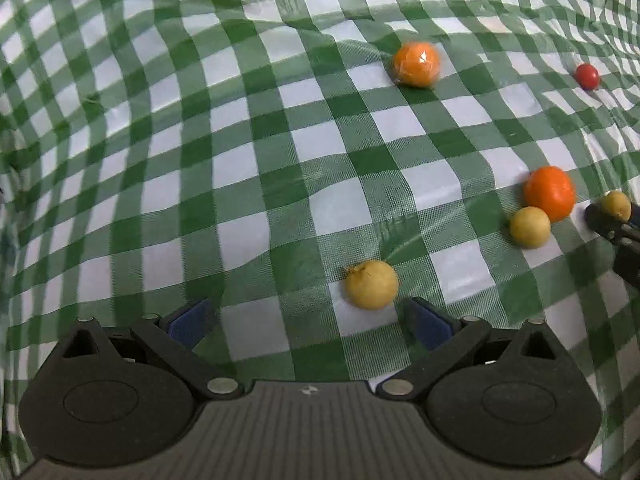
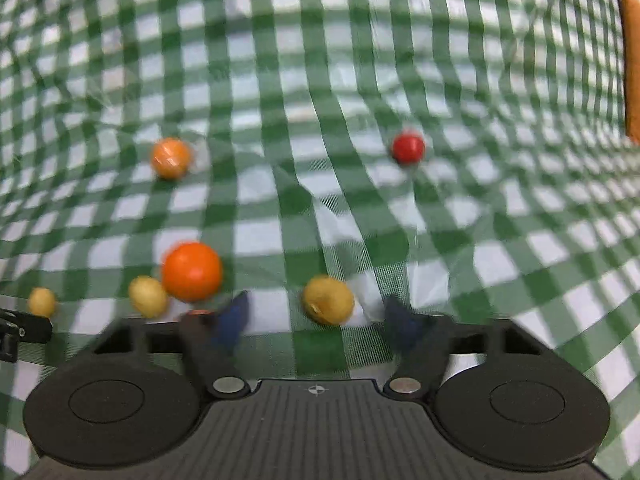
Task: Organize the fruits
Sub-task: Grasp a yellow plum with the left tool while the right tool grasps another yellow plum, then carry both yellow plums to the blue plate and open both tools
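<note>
Fruits lie on a green-and-white checked cloth [image 1: 280,160]. In the left wrist view a yellow fruit [image 1: 372,285] sits just ahead of my open, empty left gripper [image 1: 308,320], nearer its right finger. A wrapped orange [image 1: 416,65] lies far ahead, a bright orange [image 1: 549,193] and another yellow fruit [image 1: 530,227] at right, a small red fruit [image 1: 587,76] far right. In the right wrist view my right gripper [image 2: 316,316] is open with a yellow fruit [image 2: 328,300] between its fingertips, untouched. The bright orange [image 2: 192,271], two yellow fruits [image 2: 148,297] [image 2: 41,302], wrapped orange [image 2: 171,158] and red fruit [image 2: 408,147] show too.
The cloth is wrinkled. An orange-brown object [image 2: 631,64] stands at the far right edge of the right wrist view. The right gripper's tip [image 1: 612,228] shows at the left view's right edge, the left gripper's tip [image 2: 20,330] at the right view's left edge.
</note>
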Demonstrator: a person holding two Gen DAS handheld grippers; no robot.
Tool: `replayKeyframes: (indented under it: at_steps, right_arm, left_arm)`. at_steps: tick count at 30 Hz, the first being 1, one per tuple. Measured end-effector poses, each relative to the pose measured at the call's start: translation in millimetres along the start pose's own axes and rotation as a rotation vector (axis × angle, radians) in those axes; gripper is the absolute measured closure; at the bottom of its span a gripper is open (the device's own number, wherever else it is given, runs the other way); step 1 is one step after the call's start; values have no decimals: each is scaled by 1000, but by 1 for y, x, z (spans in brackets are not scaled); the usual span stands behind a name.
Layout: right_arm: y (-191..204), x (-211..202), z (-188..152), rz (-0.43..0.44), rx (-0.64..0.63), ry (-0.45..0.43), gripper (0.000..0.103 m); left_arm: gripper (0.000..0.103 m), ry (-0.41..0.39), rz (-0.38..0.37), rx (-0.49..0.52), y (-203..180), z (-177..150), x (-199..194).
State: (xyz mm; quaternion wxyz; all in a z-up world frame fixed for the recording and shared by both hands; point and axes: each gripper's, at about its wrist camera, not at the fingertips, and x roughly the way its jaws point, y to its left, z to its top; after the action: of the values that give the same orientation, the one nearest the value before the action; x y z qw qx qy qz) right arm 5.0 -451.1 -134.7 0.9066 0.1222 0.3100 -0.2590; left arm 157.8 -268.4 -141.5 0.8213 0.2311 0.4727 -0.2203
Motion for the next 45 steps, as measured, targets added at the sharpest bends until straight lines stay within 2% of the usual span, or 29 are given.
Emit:
replayKeyframes:
  at_steps: [1,2,3,4,6,10,13,20,24,36,45]
  right_arm:
    - [0,0,-2,-4,-4,-8,49]
    - [0,-1,-3,-10,-11,-19,62]
    - [0,-1,-4,-19,-15,-23,69]
    - [-1,-2,-3,-21,-11,-18,74]
    - [-3,-3,-1,-31,9,7,74]
    - [-4,-14,4,-33,55,62,74]
    - [0,-30,7,-17,37,72,74]
    - [20,-92,6,54,12,84,74]
    - [33,-131,2,95,-7,93,74]
    - [78,-243,-28,191,-33,87,74]
    - [127,-315,-59,272,-110,77,74]
  left_arm:
    - [13,-24,-9,-4,1,-1,-2]
    - [25,-43,-28,7,1,-1,-5]
    - [60,-51,-69,21,1,-2,-8]
    - [74,-50,-86,34,-1,-2,-11]
    - [74,-74,-57,61,-5,-4,-19]
    - [74,-80,-82,77,-7,-14,-37]
    - [74,-79,-96,73,-5,-24,-58]
    - [74,-62,-108,59,8,-55,-115]
    - [74,-78,-112,37,21,-76,-152]
    - [74,-126,-107,-17,64,-156,-254]
    - [74,-153,-87,-89,108,-226,-308]
